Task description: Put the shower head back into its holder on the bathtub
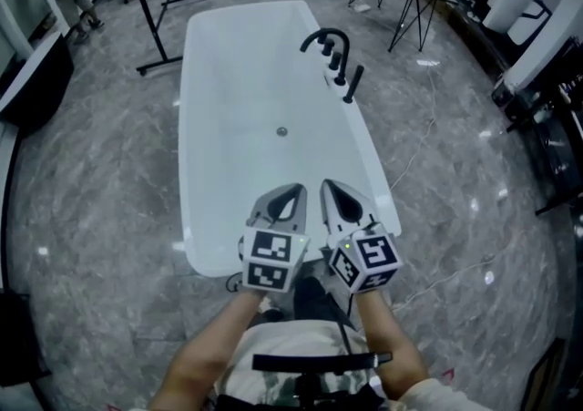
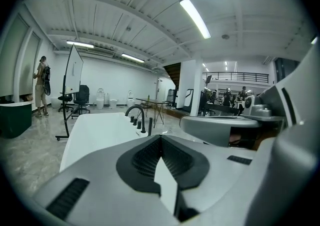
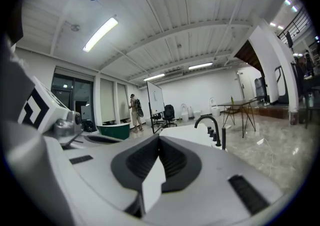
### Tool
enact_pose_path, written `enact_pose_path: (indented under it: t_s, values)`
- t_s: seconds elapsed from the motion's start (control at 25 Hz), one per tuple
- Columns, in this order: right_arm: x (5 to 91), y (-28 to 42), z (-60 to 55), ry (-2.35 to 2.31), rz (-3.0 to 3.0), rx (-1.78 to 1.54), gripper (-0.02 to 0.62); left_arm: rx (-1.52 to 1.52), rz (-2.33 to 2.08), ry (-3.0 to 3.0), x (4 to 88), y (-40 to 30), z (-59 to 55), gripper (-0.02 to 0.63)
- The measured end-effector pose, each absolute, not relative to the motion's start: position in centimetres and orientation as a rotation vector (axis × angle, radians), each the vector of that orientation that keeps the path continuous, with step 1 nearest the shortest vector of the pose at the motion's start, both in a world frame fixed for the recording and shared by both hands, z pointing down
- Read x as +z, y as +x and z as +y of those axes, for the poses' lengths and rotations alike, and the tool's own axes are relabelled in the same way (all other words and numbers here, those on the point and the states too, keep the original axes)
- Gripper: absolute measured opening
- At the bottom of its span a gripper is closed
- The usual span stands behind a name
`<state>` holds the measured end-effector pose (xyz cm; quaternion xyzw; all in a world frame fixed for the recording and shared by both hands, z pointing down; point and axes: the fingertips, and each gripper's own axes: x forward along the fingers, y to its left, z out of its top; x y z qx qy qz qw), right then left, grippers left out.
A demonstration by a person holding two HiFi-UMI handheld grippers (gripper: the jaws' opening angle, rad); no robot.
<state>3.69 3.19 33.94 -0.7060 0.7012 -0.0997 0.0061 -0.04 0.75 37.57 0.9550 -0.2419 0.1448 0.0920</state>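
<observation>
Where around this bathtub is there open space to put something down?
The bathtub basin is bare all round the drain, and its left rim is free. The floor left of it is open up to the black stand. The far right rim is crowded with the black faucet and its fittings.

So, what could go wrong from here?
The slim black shower head stands on the white bathtub rim beside the curved black faucet. Whether it is fully seated is unclear, so it could tip out.
A pale cable trails over the grey marble floor right of the tub: a trip hazard.
</observation>
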Motion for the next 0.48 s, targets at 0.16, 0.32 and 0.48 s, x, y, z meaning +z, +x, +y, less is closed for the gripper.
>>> enact_pose_path:
  t_s: [0.16,0.32,0.48]
  values:
    - [32.9,1.7,5.0,-2.239,2.179,-0.267,0.012,0.401,-0.701,2.871,36.3,-1.8,2.1,0.008]
    - [32.3,0.1,6.0,-2.270,2.184,-0.240,0.012,0.394,-0.680,2.894,35.5,-3.1,3.3,0.008]
    - [31.7,-1.1,6.4,-2.279,2.177,-0.223,0.012,0.389,-0.666,2.916,35.0,-4.0,3.8,0.008]
